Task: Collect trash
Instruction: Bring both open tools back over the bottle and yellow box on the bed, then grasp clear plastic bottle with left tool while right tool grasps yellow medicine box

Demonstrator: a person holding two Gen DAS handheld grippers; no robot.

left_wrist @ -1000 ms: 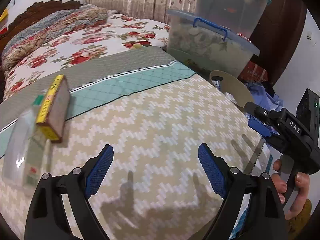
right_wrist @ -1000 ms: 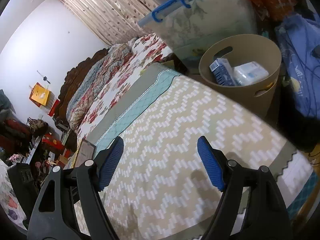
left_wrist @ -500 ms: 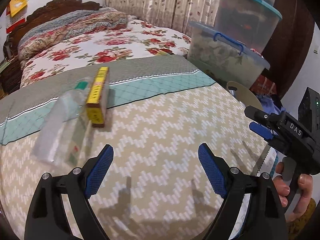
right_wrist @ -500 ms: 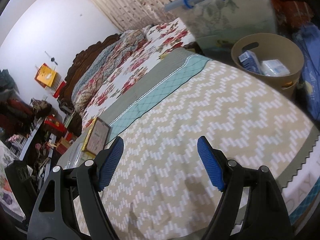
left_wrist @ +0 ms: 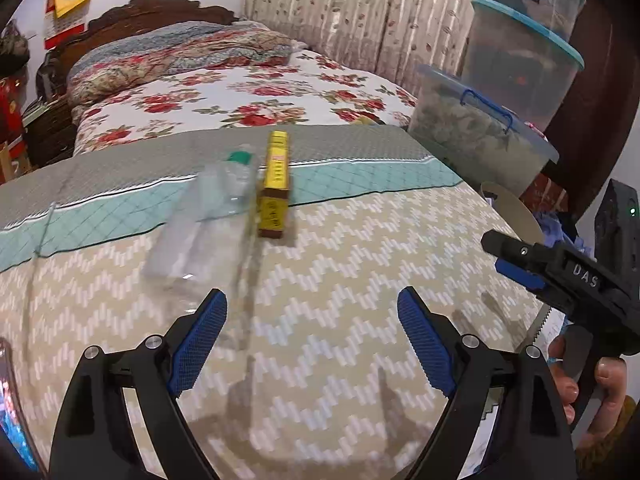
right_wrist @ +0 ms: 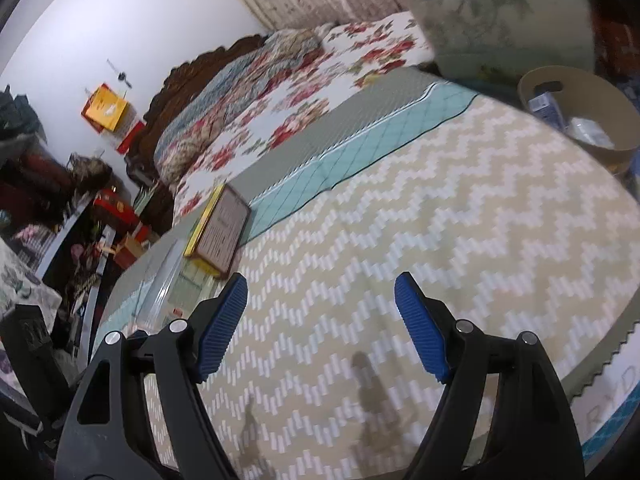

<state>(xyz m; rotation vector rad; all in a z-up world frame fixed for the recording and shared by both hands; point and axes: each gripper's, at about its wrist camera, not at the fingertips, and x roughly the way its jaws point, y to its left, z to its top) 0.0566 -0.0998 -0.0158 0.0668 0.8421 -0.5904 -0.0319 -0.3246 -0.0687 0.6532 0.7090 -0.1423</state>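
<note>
Hovering released, both jaws face bare zigzag bedspread (left_wrist: 340, 260) short of its edge.

Both views swung left across the bed. In the left wrist view, the clear plastic bottle (left_wrist: 208, 220) and yellow box (left_wrist: 275, 184) went from the left edge to centre, ahead of the left gripper (left_wrist: 312, 340). In the right wrist view, the beige bin (right_wrist: 588, 120) slid to the right edge; the box now sits beyond the right gripper (right_wrist: 320, 326).

Your bed (left_wrist: 360, 280) and its load
On your zigzag cover (right_wrist: 440, 208) lie a clear plastic bottle (left_wrist: 204, 220) and, just beside it, a yellow box (left_wrist: 274, 188) on edge.
</note>
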